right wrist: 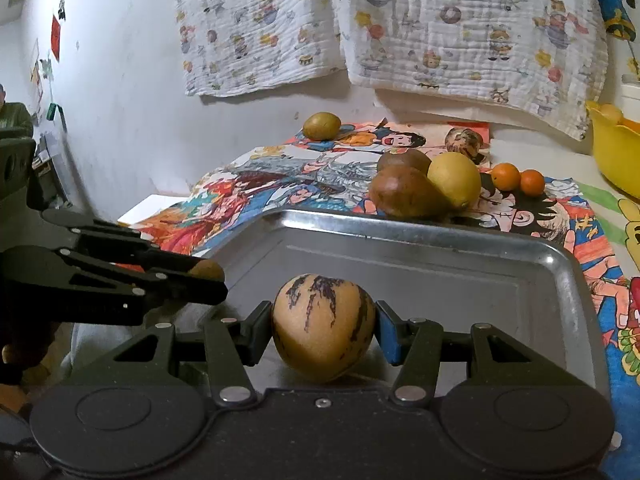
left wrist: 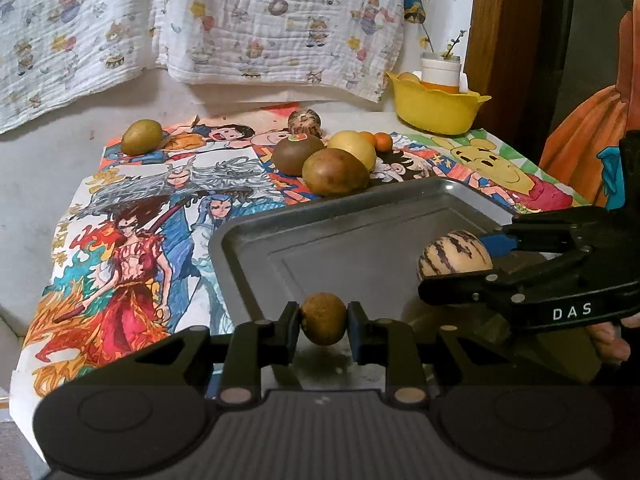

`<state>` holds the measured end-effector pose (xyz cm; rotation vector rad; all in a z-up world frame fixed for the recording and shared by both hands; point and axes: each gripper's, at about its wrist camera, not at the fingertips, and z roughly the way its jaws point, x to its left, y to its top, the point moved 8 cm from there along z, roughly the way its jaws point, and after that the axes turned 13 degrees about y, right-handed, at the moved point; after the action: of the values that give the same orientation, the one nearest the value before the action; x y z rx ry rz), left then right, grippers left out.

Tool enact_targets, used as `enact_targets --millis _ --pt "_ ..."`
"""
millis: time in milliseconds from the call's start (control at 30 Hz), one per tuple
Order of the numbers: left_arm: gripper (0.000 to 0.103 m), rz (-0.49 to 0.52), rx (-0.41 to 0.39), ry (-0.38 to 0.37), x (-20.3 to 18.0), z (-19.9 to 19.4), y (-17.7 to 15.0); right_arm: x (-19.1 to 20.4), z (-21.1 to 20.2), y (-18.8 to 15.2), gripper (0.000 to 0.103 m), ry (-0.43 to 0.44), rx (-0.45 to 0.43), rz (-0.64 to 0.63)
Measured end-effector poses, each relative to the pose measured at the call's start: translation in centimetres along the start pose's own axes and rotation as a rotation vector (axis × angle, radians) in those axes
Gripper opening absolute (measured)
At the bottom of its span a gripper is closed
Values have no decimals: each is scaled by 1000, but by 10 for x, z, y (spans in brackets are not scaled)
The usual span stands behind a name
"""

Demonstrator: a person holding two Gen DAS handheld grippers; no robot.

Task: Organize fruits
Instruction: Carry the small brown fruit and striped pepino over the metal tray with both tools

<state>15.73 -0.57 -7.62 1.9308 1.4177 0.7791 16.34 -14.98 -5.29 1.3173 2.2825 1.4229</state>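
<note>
A metal tray (left wrist: 256, 236) (right wrist: 560, 264) lies on a cartoon-print cloth. My left gripper (left wrist: 324, 322) is shut on a small brown fruit (left wrist: 323, 319) over the tray's near edge; it shows in the right wrist view (right wrist: 206, 270) too. My right gripper (right wrist: 324, 326) is shut on a striped yellow melon (right wrist: 324, 326) (left wrist: 454, 258) above the tray's floor. Behind the tray lie a brown pear (left wrist: 334, 171) (right wrist: 404, 192), a kiwi (left wrist: 296, 153), a yellow lemon (left wrist: 354, 148) (right wrist: 454, 178) and two small oranges (right wrist: 516, 178).
A green-brown fruit (left wrist: 141, 137) (right wrist: 321, 126) lies at the cloth's far left. A patterned round fruit (left wrist: 304, 122) sits at the back. A yellow bowl (left wrist: 436, 106) with a white jar (left wrist: 440, 70) stands at the back right. Printed blankets (left wrist: 240, 20) hang on the wall.
</note>
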Motion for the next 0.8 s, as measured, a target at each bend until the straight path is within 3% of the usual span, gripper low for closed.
enact_targets --millis 633,767,800 --pt "29 4 16 14 -2 5 -10 -1 -1 -2 56 4 -24 13" --pt "37 2 10 15 -1 3 -10 -4 -3 0 57 3 -38 19" --pt "43 1 5 17 0 2 -10 -5 -4 0 57 4 -39 20"
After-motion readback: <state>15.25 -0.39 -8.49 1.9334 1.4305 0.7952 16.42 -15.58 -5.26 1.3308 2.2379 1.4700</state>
